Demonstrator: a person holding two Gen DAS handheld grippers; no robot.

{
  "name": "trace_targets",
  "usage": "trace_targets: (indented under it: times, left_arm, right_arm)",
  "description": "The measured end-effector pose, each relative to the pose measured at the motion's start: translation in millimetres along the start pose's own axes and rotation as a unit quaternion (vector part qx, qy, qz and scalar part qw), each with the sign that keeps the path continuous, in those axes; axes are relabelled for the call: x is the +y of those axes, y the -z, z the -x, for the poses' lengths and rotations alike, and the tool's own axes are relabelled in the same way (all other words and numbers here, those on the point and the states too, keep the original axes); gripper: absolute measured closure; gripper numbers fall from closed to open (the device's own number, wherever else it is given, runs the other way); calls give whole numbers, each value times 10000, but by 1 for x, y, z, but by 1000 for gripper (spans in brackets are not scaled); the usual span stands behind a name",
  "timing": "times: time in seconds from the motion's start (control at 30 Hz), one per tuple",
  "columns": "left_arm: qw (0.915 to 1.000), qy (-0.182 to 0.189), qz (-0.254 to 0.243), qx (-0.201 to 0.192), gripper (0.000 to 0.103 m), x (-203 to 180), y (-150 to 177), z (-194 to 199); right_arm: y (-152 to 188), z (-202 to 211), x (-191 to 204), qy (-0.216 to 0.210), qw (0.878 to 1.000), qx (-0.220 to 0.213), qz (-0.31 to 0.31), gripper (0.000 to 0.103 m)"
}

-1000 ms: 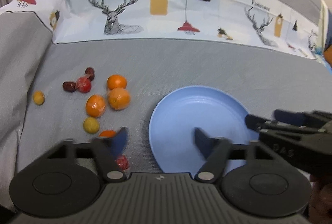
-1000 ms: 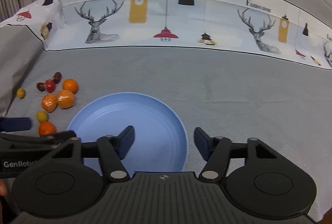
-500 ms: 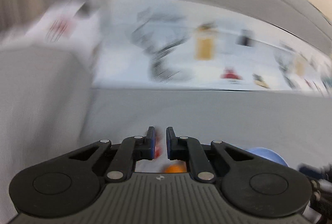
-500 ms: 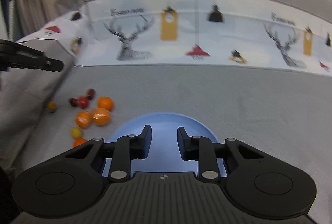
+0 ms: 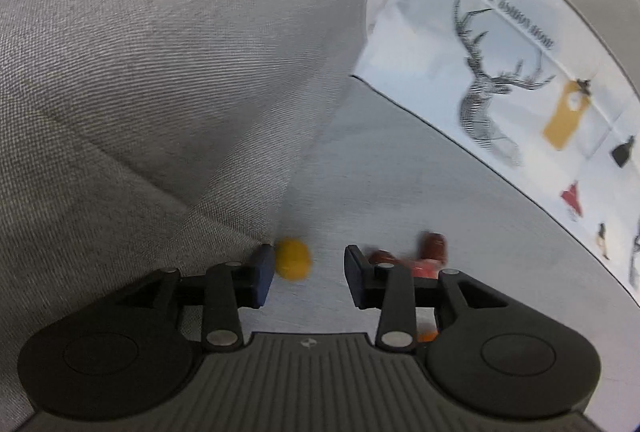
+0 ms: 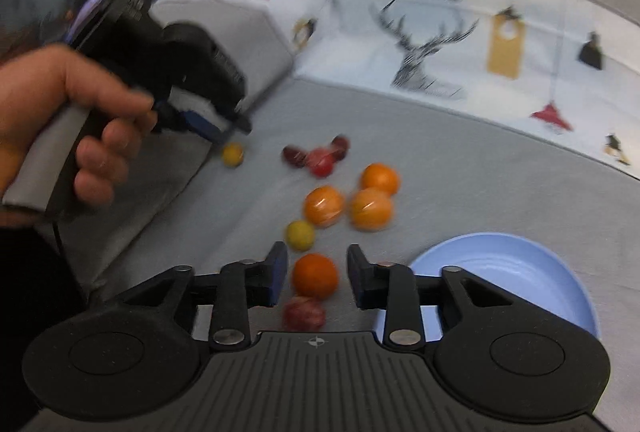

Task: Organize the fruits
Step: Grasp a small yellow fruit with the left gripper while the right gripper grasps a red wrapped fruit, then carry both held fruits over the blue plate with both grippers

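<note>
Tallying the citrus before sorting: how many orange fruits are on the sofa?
4: three clustered mid-seat, one between the right gripper fingers. More may hide behind the gripper.

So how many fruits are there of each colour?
Orange: 4
Yellow: 2
Red: 2
Dark brown-red: 2
Total: 10

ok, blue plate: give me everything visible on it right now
The blue plate shows only in the right wrist view, at lower right. It is round and shallow with a raised rim, pale blue, smooth like plastic, lying flat on the grey fabric. Nothing shows inside it. The right gripper's finger linkage hides its near-left edge. The oranges lie apart from it, up and to the left. Motion blur softens it.
</note>
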State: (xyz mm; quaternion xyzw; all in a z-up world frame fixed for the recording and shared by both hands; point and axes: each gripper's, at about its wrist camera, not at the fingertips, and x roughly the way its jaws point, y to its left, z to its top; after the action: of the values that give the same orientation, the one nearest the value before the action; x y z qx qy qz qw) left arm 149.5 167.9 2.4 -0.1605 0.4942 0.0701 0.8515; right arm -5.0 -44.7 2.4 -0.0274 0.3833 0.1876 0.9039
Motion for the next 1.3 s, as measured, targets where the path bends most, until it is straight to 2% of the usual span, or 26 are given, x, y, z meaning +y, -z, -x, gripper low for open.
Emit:
trace_targets:
  times: [0.17, 0.3, 0.33, 0.4, 0.47, 0.5, 0.53, 0.63, 0.7, 0.83, 0.93, 0.97, 1.1, 1.2, 1.3]
  left_arm:
    - [9981, -379, -483, 39, 60, -11, -1, -14]
    - [9947, -539, -867, 128, 60, -18, -1, -29]
    - [9936, -587, -954, 159, 61, -19, -1, -33]
    - [9914, -637, -1117, 227, 74, -21, 3, -38]
    - [9894, -659, -1268, 245, 75, -23, 6, -39]
    - [9885, -661, -1347, 196, 75, -25, 7, -36]
    - [9878, -648, -1408, 135, 75, -27, 9, -34]
    - [9819, -596, -1776, -266, 75, -40, 16, -16]
    - [9749, -528, -2061, -651, 75, -48, 25, 1]
    - [9562, -171, -2531, -1462, 75, -67, 45, 42]
    - [9441, 191, -2703, -1879, 75, -78, 60, 69]
    - [9425, 318, -2683, -1967, 75, -81, 66, 76]
    - [9444, 746, -2354, -2172, 75, -81, 85, 107]
    - [9503, 1147, -2082, -2010, 75, -83, 98, 115]
    - [9490, 1433, -2133, -1828, 75, -92, 117, 118]
  right_arm:
    - [2, -22, 6, -69, 9987, 486, 124, 51]
    - [8, -32, 12, -125, 9972, 696, 255, 51]
    - [9, -35, 13, -103, 9966, 754, 307, 51]
    - [14, -42, 14, -15, 9952, 895, 406, 52]
    - [17, -47, 13, 19, 9941, 995, 436, 54]
    - [18, -50, 12, 14, 9935, 1045, 450, 66]
    - [19, -51, 12, 26, 9929, 1085, 481, 70]
    - [19, -48, 12, 29, 9935, 1027, 498, 71]
    - [19, -43, 10, 37, 9943, 963, 460, 71]
    - [13, -17, 6, 15, 9974, 644, 335, 71]
    - [6, 11, -2, 34, 9995, 229, 204, 71]
    - [3, 20, -7, 68, 9998, 99, 135, 71]
    - [-12, 60, -34, 532, 9979, -254, -254, 71]
    - [-13, 91, -55, 858, 9940, -512, -438, 71]
    - [9, 98, -77, 1296, 9879, -599, -603, 71]
